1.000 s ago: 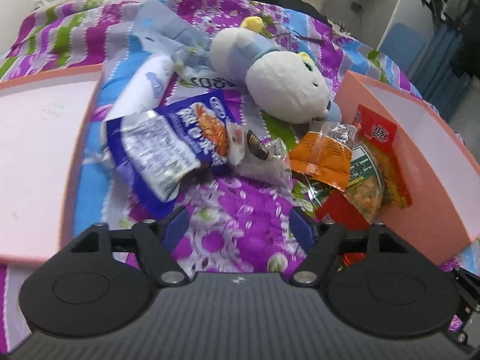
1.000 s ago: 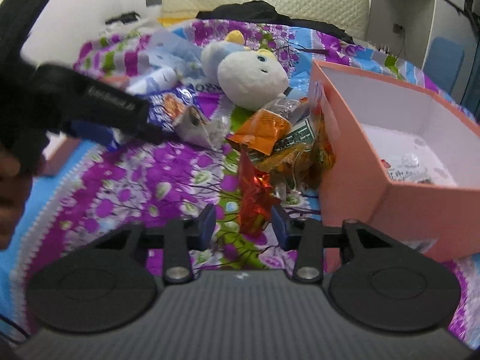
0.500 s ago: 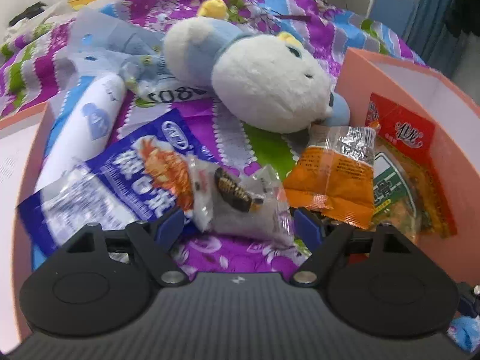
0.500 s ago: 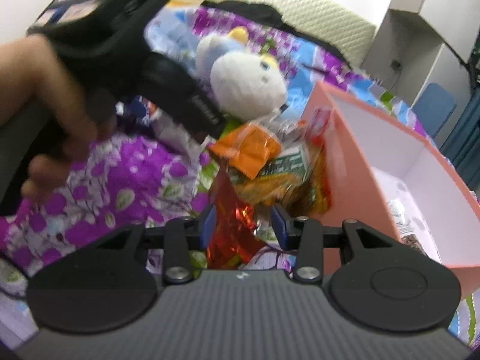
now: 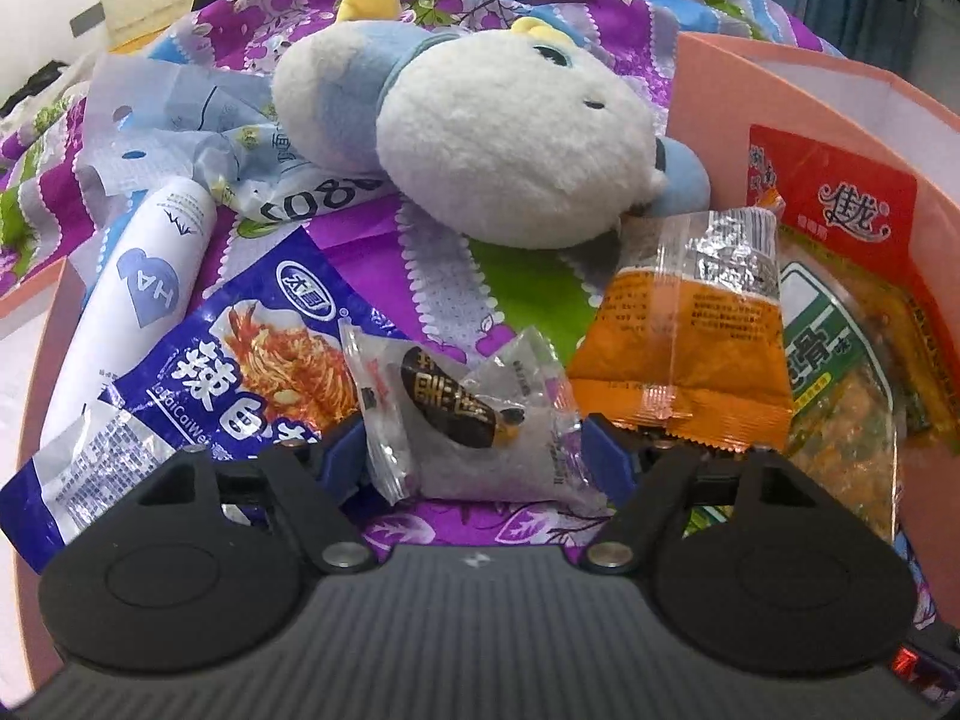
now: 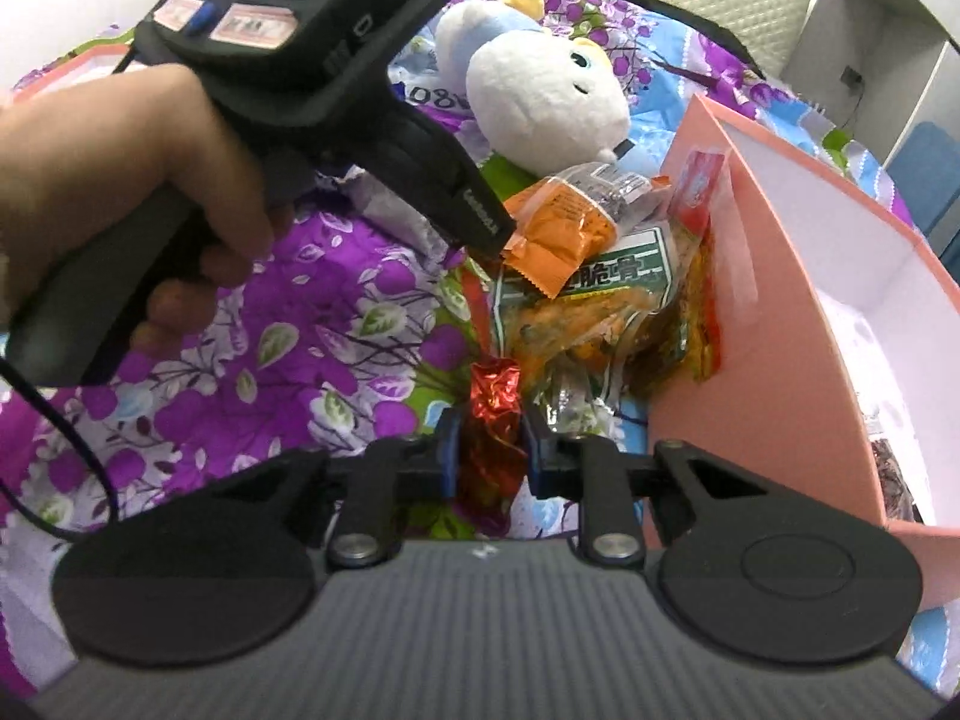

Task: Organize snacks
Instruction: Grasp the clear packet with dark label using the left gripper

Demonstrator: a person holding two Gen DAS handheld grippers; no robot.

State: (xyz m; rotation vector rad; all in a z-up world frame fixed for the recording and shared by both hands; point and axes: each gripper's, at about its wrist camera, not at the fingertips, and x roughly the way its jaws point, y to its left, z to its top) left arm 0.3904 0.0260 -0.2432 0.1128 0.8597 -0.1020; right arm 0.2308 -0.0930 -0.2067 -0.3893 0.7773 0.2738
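While left jaws straddle a clear packet, right jaws pinch red foil

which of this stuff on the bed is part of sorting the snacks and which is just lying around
Part of the job:
- red foil snack, right gripper jaws just closed on it
- clear packet with black label, between the open left gripper jaws
- orange packet
- blue noodle packet
- green-label packet
- pink box

Just lying about:
- plush toy
- white tube
- floral bedspread
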